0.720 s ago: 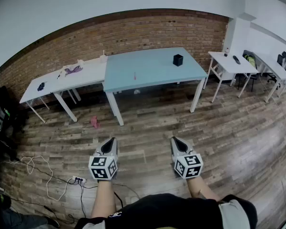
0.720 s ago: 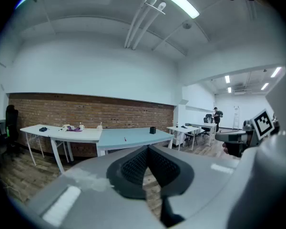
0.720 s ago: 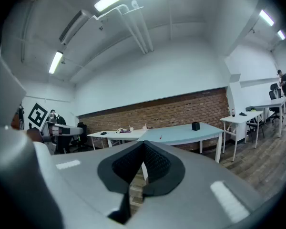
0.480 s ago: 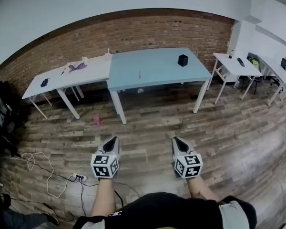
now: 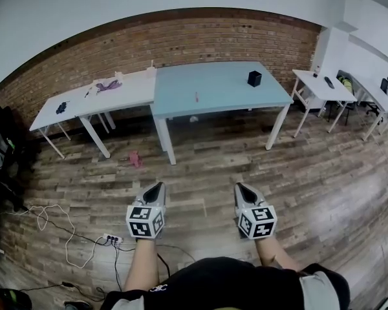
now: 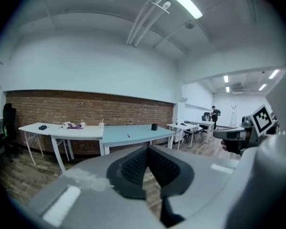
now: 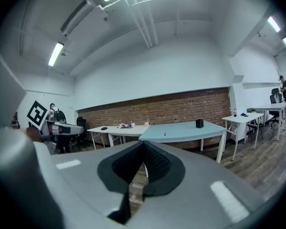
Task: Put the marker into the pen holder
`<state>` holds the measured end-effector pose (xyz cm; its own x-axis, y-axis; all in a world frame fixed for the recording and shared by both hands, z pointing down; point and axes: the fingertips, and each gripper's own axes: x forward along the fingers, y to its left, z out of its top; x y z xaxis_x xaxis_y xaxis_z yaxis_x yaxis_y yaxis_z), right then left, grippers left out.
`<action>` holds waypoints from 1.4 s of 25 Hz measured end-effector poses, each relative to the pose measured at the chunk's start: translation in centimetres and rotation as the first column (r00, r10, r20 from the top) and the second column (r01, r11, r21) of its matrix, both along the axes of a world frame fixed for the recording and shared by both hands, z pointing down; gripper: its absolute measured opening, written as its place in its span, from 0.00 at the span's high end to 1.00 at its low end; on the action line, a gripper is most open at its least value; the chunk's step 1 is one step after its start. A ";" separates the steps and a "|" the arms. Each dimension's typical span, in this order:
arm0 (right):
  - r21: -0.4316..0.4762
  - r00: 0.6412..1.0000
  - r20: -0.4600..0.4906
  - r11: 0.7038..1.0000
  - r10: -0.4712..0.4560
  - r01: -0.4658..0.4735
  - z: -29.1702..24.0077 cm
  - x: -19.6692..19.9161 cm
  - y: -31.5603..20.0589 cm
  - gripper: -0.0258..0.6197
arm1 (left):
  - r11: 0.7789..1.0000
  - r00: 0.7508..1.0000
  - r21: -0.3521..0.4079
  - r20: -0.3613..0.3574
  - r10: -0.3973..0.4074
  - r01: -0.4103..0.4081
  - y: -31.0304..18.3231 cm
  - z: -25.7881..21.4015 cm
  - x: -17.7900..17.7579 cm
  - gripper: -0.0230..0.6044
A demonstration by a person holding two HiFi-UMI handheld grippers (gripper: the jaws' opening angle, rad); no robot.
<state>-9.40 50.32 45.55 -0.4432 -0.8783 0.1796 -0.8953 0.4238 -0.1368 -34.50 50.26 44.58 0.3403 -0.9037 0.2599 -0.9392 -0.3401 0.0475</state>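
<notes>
In the head view the scene slides a little to the right: the blue table point(image 5: 226, 86), with the marker point(image 5: 196, 97) and pen holder point(image 5: 255, 78) on it, sits further right, and the pink scrap point(image 5: 136, 158) on the floor point(image 5: 213, 166) shifts up and right

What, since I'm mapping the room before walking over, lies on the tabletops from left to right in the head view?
dark object → purple item → marker → pen holder → small white table at the far right
</notes>
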 end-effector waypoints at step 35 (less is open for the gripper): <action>0.046 0.998 0.052 0.998 -0.035 0.033 0.6 -5.8 -16.2 0.95 | 0.999 0.996 0.021 0.076 0.043 -0.045 -16.5 0.6 -3.3 0.95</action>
